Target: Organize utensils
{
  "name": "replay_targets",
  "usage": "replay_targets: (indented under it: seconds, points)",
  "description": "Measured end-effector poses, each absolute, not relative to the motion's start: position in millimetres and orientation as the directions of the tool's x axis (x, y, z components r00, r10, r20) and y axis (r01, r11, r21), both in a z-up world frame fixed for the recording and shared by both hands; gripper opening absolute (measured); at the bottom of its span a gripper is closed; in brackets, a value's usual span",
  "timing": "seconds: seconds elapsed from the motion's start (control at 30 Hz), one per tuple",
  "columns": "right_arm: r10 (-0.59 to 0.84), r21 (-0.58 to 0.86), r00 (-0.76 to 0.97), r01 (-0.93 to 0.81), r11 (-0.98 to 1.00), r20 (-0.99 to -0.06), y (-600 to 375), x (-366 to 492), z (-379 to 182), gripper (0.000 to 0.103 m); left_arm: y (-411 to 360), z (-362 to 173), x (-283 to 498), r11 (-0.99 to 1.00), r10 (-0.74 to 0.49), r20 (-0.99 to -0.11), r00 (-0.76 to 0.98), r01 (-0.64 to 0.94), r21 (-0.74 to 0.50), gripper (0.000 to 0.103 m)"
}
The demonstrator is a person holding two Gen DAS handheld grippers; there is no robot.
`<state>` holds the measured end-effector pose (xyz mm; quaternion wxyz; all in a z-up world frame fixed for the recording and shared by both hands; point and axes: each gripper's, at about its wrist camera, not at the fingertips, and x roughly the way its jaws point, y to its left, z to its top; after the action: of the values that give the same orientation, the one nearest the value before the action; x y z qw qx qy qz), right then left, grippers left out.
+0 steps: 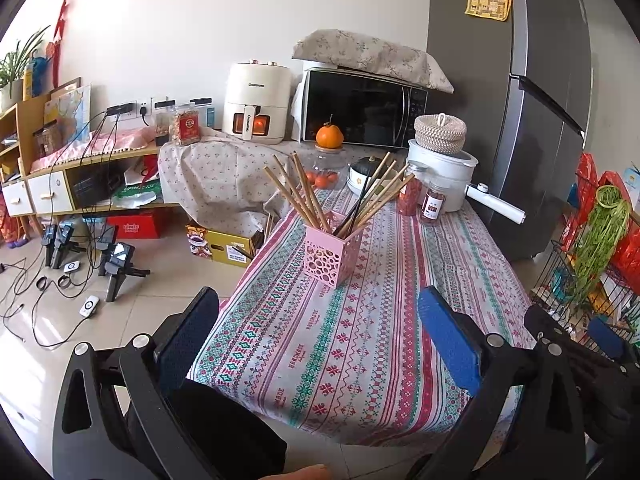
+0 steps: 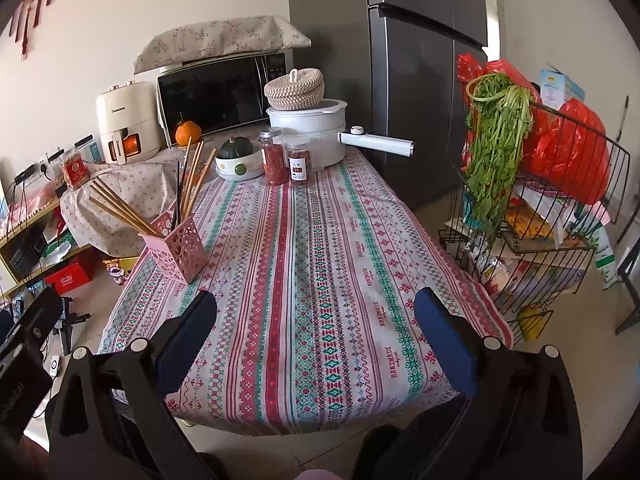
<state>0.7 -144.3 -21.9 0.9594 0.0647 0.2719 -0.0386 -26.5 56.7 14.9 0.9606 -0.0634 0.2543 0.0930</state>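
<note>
Left tool (image 1: 320,308) wide above tablecloth (image 1: 360,360) edge

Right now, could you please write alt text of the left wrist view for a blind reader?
A pink holder full of chopsticks stands on a patterned tablecloth, straight ahead of the open, empty left gripper. Behind it are jars, a white pot and a microwave.
</note>
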Motion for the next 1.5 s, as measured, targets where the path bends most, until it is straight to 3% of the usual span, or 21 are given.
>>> replay_targets:
  seconds: [1.5]
  points:
    - [-0.021, 0.115, 0.833, 0.101, 0.988, -0.552, -148.0, 1.3, -27.7, 0.096, 56.9, 10.2, -25.7, 0.972, 0.166, -0.514, 0.842, -0.227, -0.058, 0.096]
